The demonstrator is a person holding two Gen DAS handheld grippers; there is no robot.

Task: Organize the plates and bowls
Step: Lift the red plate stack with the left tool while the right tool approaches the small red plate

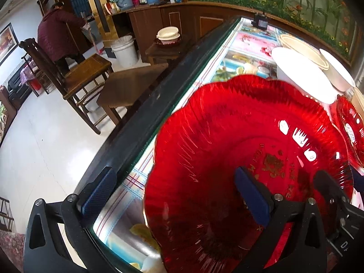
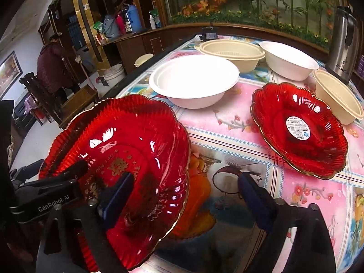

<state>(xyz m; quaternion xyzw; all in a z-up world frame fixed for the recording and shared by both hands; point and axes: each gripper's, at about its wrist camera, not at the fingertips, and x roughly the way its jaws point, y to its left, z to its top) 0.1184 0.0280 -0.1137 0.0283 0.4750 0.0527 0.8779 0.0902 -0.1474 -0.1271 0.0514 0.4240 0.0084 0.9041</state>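
A large red glass plate (image 1: 216,136) with gold lettering lies at the table's near left corner and fills the left wrist view. My left gripper (image 1: 175,196) is open, with its right finger above the plate's inside and its left finger out over the table's dark edge. My right gripper (image 2: 186,196) is open too. It straddles the right rim of the large red plate (image 2: 136,132), and neither pad presses on it. A second red plate (image 2: 298,127) with a white label sits to the right. A white bowl (image 2: 193,82) stands behind.
Further back on the flowered table cloth (image 2: 238,118) are a beige strainer bowl (image 2: 229,52), another white bowl (image 2: 289,60), a beige bowl (image 2: 336,97) and a steel flask (image 2: 343,45). Left of the table stand a wooden chair (image 1: 86,75) and a person (image 1: 56,38).
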